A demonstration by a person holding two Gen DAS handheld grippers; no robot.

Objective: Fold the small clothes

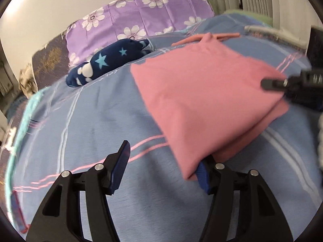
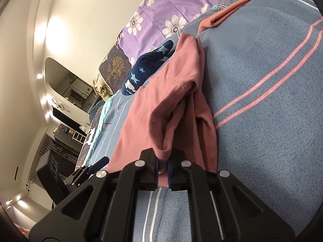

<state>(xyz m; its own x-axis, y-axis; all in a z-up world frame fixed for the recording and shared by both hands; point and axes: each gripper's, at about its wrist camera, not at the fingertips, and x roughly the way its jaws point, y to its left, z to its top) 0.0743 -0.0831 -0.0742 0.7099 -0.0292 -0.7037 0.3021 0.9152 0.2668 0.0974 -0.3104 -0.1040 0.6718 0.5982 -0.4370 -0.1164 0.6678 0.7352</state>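
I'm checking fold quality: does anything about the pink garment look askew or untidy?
Yes. The pink garment is folded unevenly: in the left wrist view its lower layer sticks out past the top layer at the right edge. Near the right tongs, which pinch it, the fabric is bunched.

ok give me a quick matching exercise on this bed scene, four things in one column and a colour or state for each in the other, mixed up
Things:
1. pink garment
2. pillow
3. left gripper
4. right gripper

Descriptions:
A. purple with white flowers
B. shut on fabric
C. folded over on the blue sheet
D. jaws apart

Pairs: 1-C, 2-A, 3-D, 4-B
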